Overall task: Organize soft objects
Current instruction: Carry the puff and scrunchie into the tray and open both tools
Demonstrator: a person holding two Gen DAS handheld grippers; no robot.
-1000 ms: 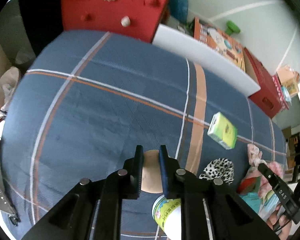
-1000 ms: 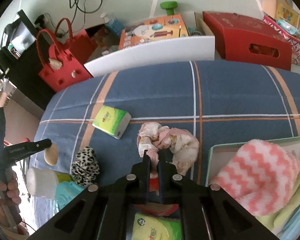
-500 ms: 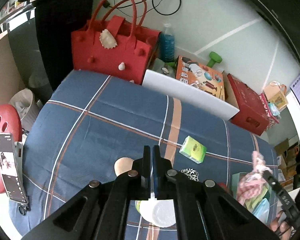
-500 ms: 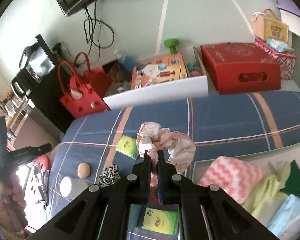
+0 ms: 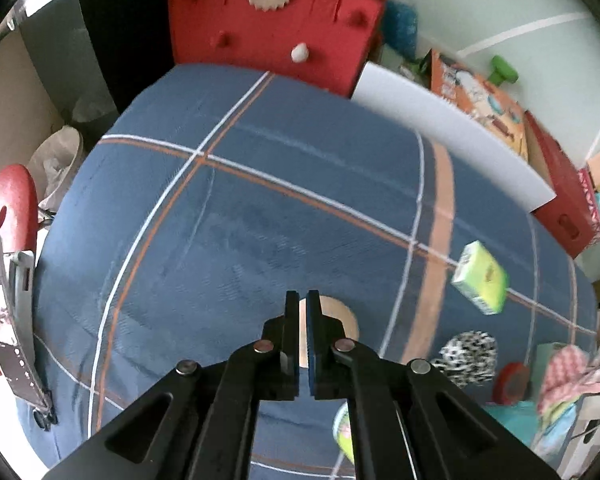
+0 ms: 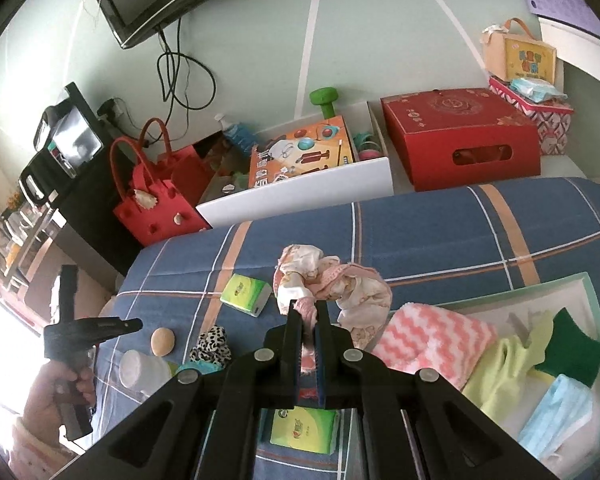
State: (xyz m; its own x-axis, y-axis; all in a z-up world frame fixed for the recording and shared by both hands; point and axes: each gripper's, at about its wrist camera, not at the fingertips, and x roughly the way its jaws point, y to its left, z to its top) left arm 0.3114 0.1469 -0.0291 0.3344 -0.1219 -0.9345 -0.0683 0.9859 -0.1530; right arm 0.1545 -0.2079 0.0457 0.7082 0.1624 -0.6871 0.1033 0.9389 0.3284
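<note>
Right claw (image 6: pixel 307 312) clamped almost fully closed on a pink fold of the bundled baby cloth (image 6: pixel 332 288), lifted clear of the blue plaid bed (image 6: pixel 440 216). Cloth bunched into a lump spreading up and to the right of the claw tips, long axis roughly sideways, one end toward the open tray (image 6: pixel 588 292) at right. Inside that tray, right of the claw: pink zigzag towel (image 6: pixel 432 336), yellow cloth (image 6: pixel 508 364), green sponge (image 6: pixel 568 344), blue mask (image 6: pixel 556 416). Left of the claw: green tissue pack (image 6: pixel 246 294), leopard scrunchie (image 6: pixel 212 344), tan oval puff (image 6: pixel 163 340). Directly below the claw: second tissue pack (image 6: pixel 304 430).

Left claw (image 5: pixel 302 300) fully closed on nothing, pointed steeply down over the bed (image 5: pixel 260 200), tan puff (image 5: pixel 340 312) just behind its tips. Tissue pack (image 5: pixel 480 278) and scrunchie (image 5: pixel 466 354) off to the right.
</note>
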